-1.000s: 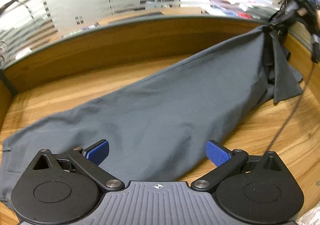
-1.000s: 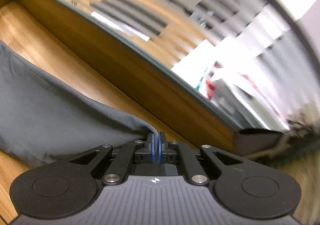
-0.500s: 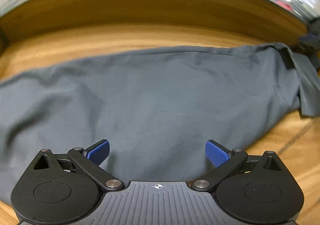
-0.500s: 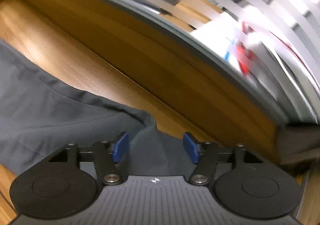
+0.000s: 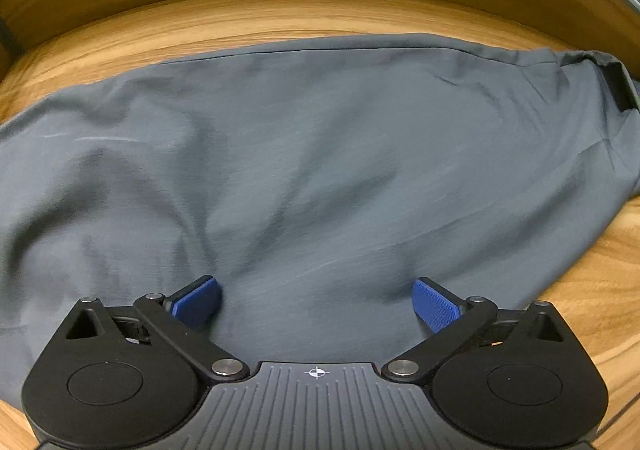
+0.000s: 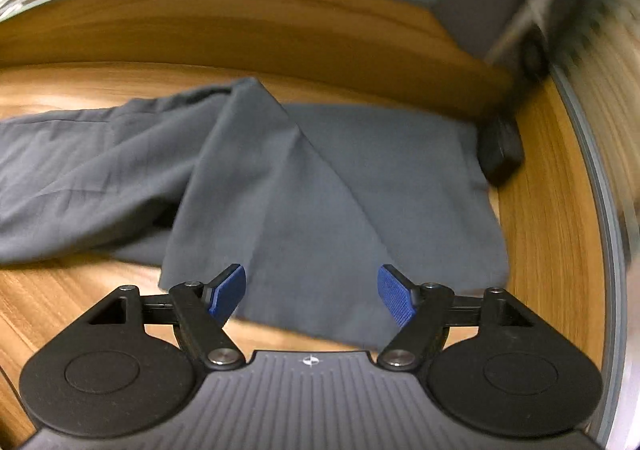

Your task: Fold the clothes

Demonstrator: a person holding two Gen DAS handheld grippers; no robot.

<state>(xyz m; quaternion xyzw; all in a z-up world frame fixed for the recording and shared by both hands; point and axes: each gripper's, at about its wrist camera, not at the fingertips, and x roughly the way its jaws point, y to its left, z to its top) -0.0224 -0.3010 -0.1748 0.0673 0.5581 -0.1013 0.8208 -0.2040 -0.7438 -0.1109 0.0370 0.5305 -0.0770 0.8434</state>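
A wooden desk (image 5: 280,14) with a raised wooden back edge carries a grey garment (image 5: 320,154) spread across it, rumpled in the middle, with a flap (image 6: 280,186) turned over diagonally at its right end. A small black object (image 6: 500,154) sits on the desk just beside that end.

The left gripper (image 5: 316,302) hangs over the middle of the cloth, its fingers (image 5: 198,300) spread wide and grasping nothing. The right gripper (image 6: 312,294) is over the near hem of the flap, its jaws opening with only loose cloth below them.

The step looks like flattening before a fold. It would go best by pinching a single hem edge low to the desk, pulling the wrinkles out sideways, and keeping the cloth clear of the black object.
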